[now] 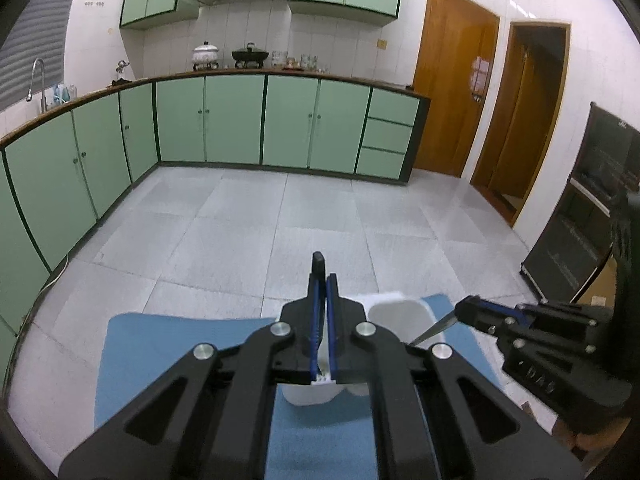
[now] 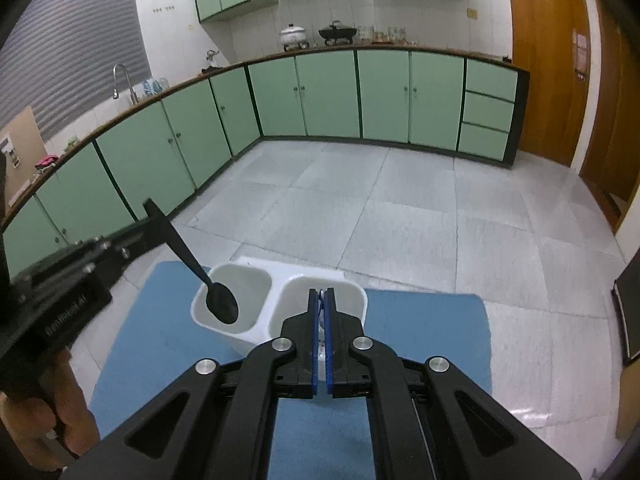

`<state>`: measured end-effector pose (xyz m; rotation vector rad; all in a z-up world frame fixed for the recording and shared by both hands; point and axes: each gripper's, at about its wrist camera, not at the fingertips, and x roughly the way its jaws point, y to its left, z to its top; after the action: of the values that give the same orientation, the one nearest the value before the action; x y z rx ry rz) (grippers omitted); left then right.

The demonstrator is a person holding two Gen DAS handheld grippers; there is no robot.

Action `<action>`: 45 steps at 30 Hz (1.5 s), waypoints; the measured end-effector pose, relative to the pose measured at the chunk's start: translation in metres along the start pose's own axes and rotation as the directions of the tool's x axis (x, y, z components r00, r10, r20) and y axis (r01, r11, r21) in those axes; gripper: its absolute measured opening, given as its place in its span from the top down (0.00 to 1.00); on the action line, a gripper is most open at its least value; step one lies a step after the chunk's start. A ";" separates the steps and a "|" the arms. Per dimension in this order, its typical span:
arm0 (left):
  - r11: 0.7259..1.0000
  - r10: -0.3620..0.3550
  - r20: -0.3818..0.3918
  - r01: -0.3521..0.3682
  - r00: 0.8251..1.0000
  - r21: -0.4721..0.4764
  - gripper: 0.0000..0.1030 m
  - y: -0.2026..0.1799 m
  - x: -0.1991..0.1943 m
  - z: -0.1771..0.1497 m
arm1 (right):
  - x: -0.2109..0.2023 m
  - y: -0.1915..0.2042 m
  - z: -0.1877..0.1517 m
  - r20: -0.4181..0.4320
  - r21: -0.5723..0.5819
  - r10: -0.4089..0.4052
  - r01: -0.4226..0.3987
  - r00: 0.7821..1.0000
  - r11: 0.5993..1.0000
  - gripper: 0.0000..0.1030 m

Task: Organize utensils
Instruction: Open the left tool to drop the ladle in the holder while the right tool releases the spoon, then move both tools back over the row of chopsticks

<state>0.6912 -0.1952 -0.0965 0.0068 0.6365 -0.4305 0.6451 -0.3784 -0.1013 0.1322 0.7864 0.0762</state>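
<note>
A white two-compartment utensil holder [image 2: 272, 304] stands on a blue mat [image 2: 420, 320]; it also shows in the left wrist view [image 1: 400, 312]. My left gripper [image 1: 324, 280] is shut on a black spoon [image 2: 188, 260], handle end sticking up past the fingertips [image 1: 318, 258]. The spoon's bowl [image 2: 222, 303] hangs inside the holder's left compartment. My right gripper [image 2: 321, 294] is shut on a thin silver utensil [image 1: 432, 330], held over the right compartment; its lower end is hidden.
The mat [image 1: 160, 344] lies on a white table edge above a grey tiled floor. Green kitchen cabinets [image 1: 240, 120] line the far walls. A dark cabinet [image 1: 580, 216] stands to the right.
</note>
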 end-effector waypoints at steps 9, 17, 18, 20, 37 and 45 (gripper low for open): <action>1.000 0.014 0.009 -0.014 1.000 -0.004 0.80 0.007 -0.027 -0.007 | -0.029 0.002 -0.001 0.037 0.005 -0.001 0.001 0.999 1.000 0.90; 0.997 0.057 0.119 -0.062 0.991 0.037 0.50 0.009 -0.145 -0.034 | -0.128 0.005 -0.047 0.173 0.007 0.007 -0.008 0.985 1.000 0.81; 0.997 0.062 0.127 -0.068 0.990 0.041 0.48 0.010 -0.162 -0.043 | -0.144 0.007 -0.063 0.193 0.006 0.013 -0.014 0.981 1.000 0.80; 0.997 0.059 0.134 -0.066 0.989 0.050 0.45 0.008 -0.190 -0.065 | -0.170 0.011 -0.094 0.227 0.001 0.009 -0.010 0.974 1.000 0.75; 0.995 0.097 -0.043 -0.097 0.994 0.008 0.39 0.006 -0.276 -0.342 | -0.195 0.062 -0.379 0.110 -0.024 -0.056 0.059 0.992 0.998 0.64; 0.996 0.092 -0.141 -0.089 0.986 0.022 0.42 0.004 -0.245 -0.368 | -0.167 0.071 -0.402 0.032 -0.037 -0.063 0.064 0.997 0.997 0.65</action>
<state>0.3047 -0.0466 -0.2528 0.0814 0.7698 -0.3490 0.2409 -0.2914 -0.2543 0.0720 0.7575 0.0288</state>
